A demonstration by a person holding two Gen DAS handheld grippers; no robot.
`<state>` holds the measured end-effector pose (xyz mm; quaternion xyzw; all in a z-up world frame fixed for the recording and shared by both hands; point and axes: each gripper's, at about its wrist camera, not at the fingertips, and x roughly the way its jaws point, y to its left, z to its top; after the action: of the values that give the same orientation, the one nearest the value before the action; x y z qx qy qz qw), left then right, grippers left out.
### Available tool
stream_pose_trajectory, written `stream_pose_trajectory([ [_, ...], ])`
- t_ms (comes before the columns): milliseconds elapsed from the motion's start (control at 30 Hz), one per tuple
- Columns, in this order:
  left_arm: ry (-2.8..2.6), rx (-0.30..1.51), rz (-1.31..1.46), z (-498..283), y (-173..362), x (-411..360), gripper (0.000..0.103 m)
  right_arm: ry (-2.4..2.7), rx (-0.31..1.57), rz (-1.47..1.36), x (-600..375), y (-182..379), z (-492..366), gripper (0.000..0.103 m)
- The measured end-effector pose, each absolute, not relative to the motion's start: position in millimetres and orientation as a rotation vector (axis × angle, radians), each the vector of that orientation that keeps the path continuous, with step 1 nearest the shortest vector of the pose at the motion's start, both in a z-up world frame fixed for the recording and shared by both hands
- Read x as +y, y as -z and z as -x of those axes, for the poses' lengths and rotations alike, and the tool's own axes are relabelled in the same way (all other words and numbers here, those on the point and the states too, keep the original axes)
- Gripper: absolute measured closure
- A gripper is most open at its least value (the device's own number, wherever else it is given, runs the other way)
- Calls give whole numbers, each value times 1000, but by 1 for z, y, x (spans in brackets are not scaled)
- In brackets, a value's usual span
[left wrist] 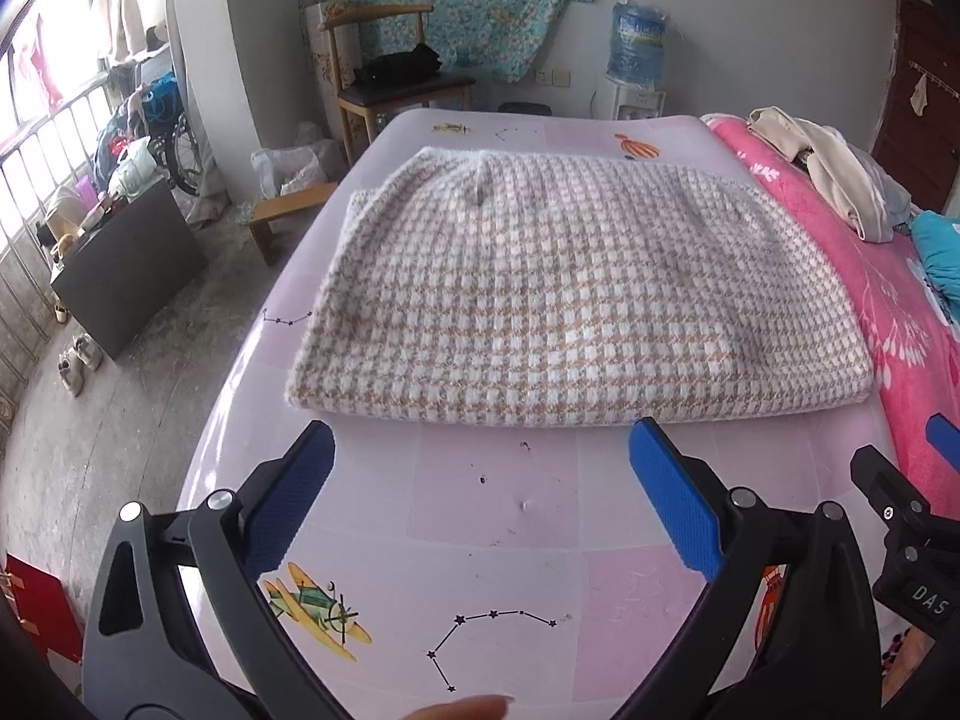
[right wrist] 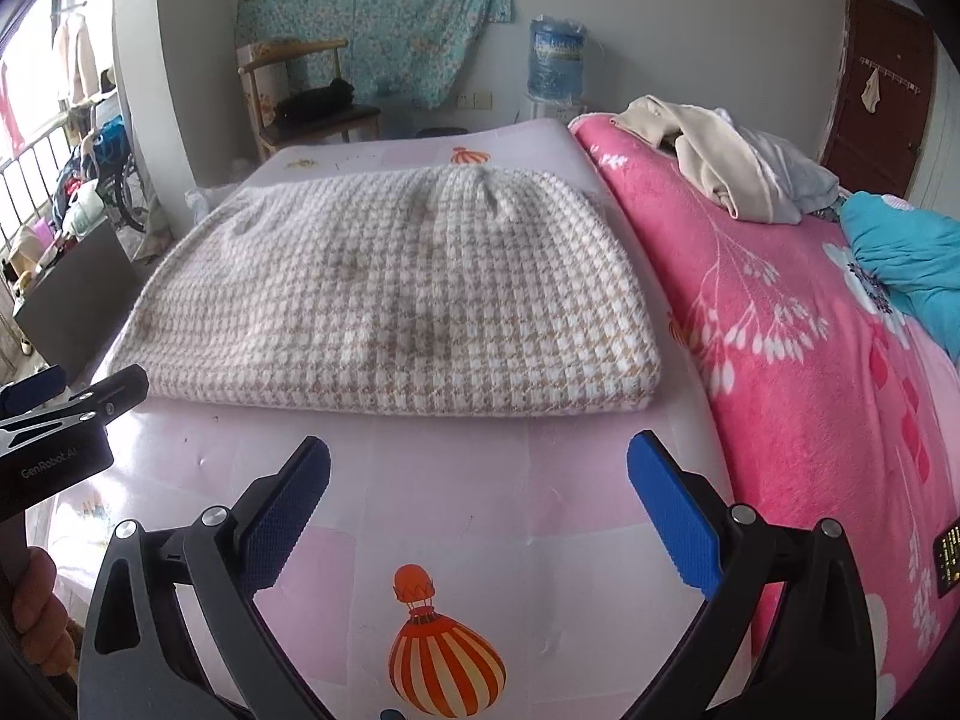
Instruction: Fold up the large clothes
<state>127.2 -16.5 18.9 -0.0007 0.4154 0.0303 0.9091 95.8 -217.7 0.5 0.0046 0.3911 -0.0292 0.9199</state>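
Bedroom, left wrist view: one bed, pink sheet [left wrist: 498, 504]; one folded checked sweater [left wrist: 570, 300] lying flat mid-bed, just beyond left tool [left wrist: 480, 468], its two blue pads spread wide, holding nothing. One chair [left wrist: 390, 78], one water jug [left wrist: 637, 42] at wall.

Right wrist view: same sweater [right wrist: 408, 300] ahead of right tool [right wrist: 480, 474], pads apart, empty. One pink blanket [right wrist: 780, 330] beside sweater, one clothes pile [right wrist: 732, 168] on it.

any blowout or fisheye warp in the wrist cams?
Left wrist view: window at left blown out white, bed edge bowed by fisheye, folded garment sharp. Right wrist view: same window clipped, dark vignette in the corners, pink blanket evenly lit.
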Motion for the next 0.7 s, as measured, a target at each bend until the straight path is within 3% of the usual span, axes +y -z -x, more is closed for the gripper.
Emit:
stream_pose_trajectory([
  [700,-10,911,-39,-127,-8,-27,8,61,841,3,-213,4,-101,6],
])
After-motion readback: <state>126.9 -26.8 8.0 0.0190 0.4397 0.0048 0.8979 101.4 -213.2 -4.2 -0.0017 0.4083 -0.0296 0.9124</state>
